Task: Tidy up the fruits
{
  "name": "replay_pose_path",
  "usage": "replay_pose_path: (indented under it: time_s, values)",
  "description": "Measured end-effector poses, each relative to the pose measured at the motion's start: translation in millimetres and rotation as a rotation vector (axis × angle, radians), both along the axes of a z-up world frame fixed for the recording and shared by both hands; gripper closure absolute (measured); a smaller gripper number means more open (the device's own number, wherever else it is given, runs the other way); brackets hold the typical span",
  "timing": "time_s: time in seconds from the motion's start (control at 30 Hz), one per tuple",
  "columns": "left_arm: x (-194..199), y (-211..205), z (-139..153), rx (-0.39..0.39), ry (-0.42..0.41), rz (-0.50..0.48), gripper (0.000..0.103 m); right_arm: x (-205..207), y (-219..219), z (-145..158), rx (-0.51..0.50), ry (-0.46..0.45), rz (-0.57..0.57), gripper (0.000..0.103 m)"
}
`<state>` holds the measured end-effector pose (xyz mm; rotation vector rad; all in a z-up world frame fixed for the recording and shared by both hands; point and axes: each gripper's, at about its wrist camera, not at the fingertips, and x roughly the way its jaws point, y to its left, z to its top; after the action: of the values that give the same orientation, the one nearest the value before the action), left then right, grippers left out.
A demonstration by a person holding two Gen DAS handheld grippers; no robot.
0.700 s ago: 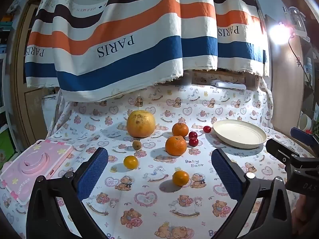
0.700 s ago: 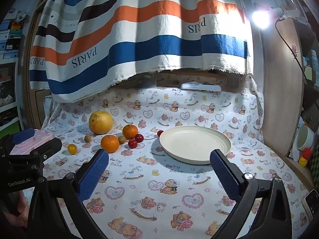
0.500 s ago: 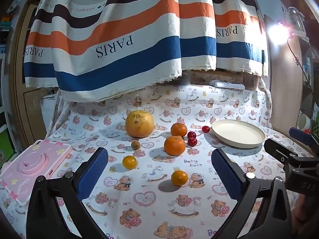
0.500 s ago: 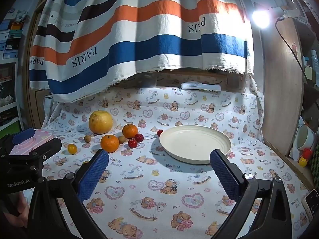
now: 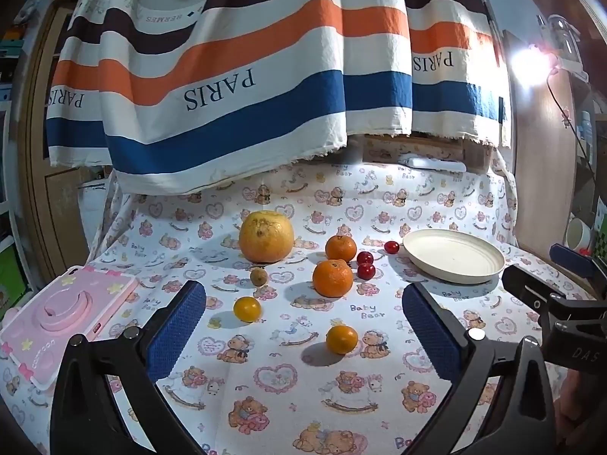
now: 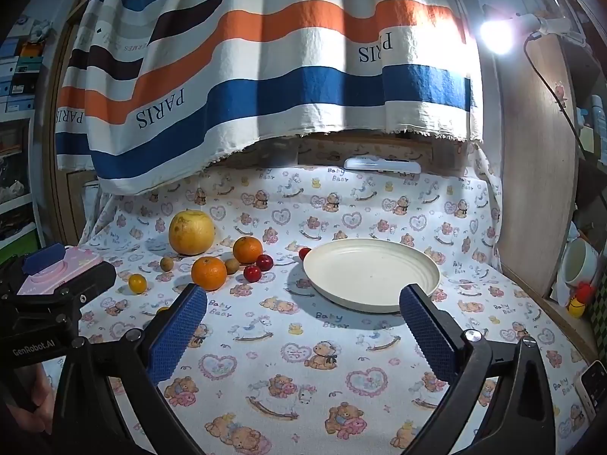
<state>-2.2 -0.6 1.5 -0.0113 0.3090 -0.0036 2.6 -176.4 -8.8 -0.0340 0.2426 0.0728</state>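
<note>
A large yellow pomelo (image 5: 266, 236) (image 6: 191, 232) stands at the back of the bear-print cloth. Two oranges (image 5: 332, 278) (image 5: 340, 247), red cherries (image 5: 366, 270), a brown longan (image 5: 258, 276) and two small yellow-orange fruits (image 5: 247, 308) (image 5: 342, 339) lie in front of it. An empty cream plate (image 5: 453, 254) (image 6: 371, 273) sits to the right. My left gripper (image 5: 303, 314) hovers open before the fruits, the nearest small orange fruit between its fingers' line of sight. My right gripper (image 6: 303, 318) is open, facing the plate, nothing between its pads.
A pink cartoon case (image 5: 57, 313) lies at the table's left edge. A striped PARIS cloth (image 5: 242, 76) hangs over the back. A bright lamp (image 6: 497, 36) shines at upper right. A white cup (image 6: 578, 261) and small items stand beyond the right edge.
The left wrist view has shifted slightly, with the fruits sliding a little left in it. The right gripper has kept still. Both stay open.
</note>
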Motion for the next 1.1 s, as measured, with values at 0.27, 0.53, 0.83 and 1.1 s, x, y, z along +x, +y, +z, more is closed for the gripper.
replay_pose_path:
  time_s: [0.27,0.53,0.83,1.1]
  values:
    - [0.3,0.6,0.0,0.002,0.001,0.007,0.0,1.3,-0.1,-0.5,-0.002,0.004,0.003,0.001]
    - [-3.4,3.2,-2.1,-0.011,-0.006,0.016,0.0,3.1,1.5,-0.4,-0.006,0.018,0.004,0.001]
    - [-13.2,3.0,0.3,-0.011,-0.028,0.032,0.0,1.8,-0.8,0.8,-0.007,0.017,0.002,0.001]
    - [-13.1,19.7,0.2,-0.099,-0.016,0.017,0.0,1.5,1.5,-0.1,-0.008,0.01,-0.003,0.001]
